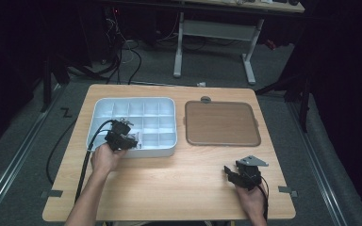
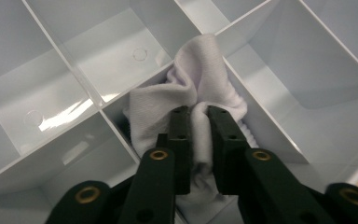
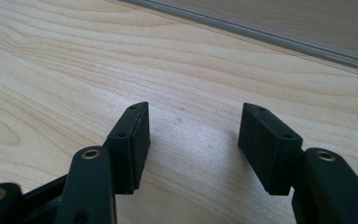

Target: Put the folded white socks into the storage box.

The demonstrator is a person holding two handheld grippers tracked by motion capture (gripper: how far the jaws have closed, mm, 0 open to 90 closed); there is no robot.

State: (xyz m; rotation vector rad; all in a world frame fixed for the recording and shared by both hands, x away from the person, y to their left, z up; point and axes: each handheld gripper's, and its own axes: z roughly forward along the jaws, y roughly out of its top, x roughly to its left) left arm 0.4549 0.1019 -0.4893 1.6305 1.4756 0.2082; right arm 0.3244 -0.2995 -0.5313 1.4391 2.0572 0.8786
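Clearly the white cloth [image 2: 186,98] is soft, light and limp, so it is best pinched at a bunched fold, which is where the left tool [image 2: 199,116] grips it (jaws narrow, fabric squeezed between them) inside a front-row compartment of the divided white tray [image 1: 104,104] near the counter's [image 1: 169,183] far left corner. That hand reaches forward over the tray's near rim with the tool angled down, while the right tool [image 3: 193,140] rests low near the near right corner, jaws wide and holding nothing.
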